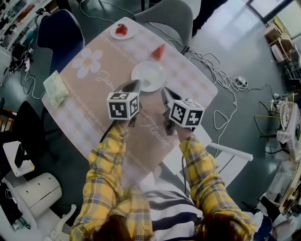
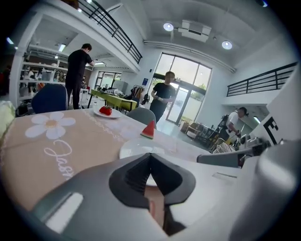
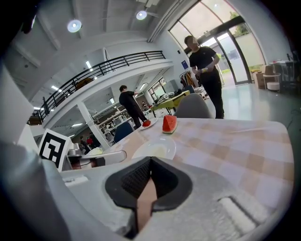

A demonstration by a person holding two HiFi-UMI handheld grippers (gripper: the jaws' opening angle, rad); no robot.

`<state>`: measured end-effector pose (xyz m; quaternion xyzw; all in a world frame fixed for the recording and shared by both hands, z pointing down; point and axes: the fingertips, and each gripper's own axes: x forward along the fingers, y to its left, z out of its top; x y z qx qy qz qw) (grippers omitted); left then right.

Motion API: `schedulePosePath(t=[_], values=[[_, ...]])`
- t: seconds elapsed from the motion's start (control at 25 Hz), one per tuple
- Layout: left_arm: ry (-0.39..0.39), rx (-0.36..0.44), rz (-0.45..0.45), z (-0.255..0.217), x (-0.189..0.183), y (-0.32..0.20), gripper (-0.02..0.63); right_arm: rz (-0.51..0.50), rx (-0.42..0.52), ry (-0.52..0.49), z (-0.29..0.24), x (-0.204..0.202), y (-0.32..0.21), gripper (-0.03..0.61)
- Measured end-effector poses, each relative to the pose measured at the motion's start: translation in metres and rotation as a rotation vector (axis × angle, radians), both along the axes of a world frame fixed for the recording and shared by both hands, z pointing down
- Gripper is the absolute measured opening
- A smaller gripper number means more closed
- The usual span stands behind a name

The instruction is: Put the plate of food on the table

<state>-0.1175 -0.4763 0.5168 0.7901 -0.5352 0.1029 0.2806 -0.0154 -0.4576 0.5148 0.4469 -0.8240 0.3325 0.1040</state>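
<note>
On the bench (image 1: 113, 59), at its far edge, the plate of food (image 1: 123, 30) sits flat with something red on it, well apart from both of your tools. Nearer you, a melon wedge (image 1: 159, 52) stands by itself on the checked cover (image 1: 188, 77), and just this side of it lies an empty plate (image 1: 148, 75), white and round, close to the bench's middle. Your left tool (image 1: 135, 86) hovers just short of that empty plate's near-left rim, jaws pressed together with nothing between them. The left gripper view shows the dark pads meeting in one line and the white plate lying beyond the tips. Your right tool (image 1: 165, 92) hangs off the plate's near-right rim, and it too is pressed together and empty — its own view shows the pads meeting, with the empty plate, the wedge and the plate of food farther off. The two tools are near each other but apart, both aimed away from you and tilted down toward the bench. A pale folded napkin (image 1: 55, 88) rests at the bench's left edge, near a white daisy (image 1: 88, 61) printed on the cover. A grey chair (image 1: 167, 14) stands at the far side and a blue chair (image 1: 59, 30) at the far-left corner — and beyond the grey chair, in the left gripper view, stands a person in black (image 2: 163, 96).
</note>
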Motion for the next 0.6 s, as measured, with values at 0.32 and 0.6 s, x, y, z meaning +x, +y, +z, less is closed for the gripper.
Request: schedulePosePath(t=[0.32,0.6], values=[[0.083,0.029,-0.063,-0.004,0.006,0.054,0.003,-0.015,-0.007,-0.003,0.001,-0.001,0.025,-0.005],[0.106,0.039,-0.064,-0.008,0.017,0.101,0.003,-0.034,0.014,0.0,-0.003,0.008,0.054,-0.005]])
